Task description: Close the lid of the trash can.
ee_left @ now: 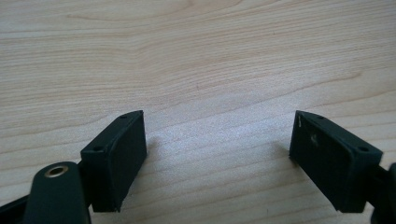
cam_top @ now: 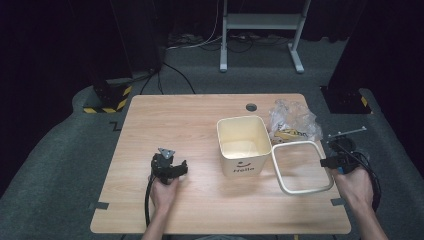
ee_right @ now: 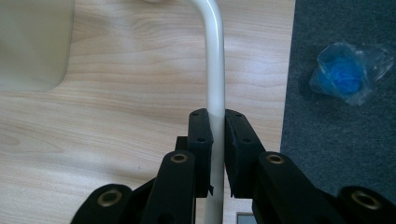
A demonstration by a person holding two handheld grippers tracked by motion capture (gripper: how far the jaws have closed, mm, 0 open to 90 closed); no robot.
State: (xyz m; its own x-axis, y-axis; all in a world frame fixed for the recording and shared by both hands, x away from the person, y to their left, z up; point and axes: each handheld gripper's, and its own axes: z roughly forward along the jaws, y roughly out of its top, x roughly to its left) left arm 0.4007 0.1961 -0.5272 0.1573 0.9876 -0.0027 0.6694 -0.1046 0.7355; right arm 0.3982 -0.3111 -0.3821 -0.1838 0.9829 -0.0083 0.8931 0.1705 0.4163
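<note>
Between right gripper [ee_right: 215, 122] fingers: cream square-ring frame [cam_top: 302, 167].

White square frame [cam_top: 302, 167] tilted beside the cream bin [cam_top: 243, 145].

I am reading the word "Hello" under a small smile mark on the front wall of the cream bin [cam_top: 243, 165], standing toward the table's [cam_top: 165, 125] right edge, yellow packet print staying illegible
</note>
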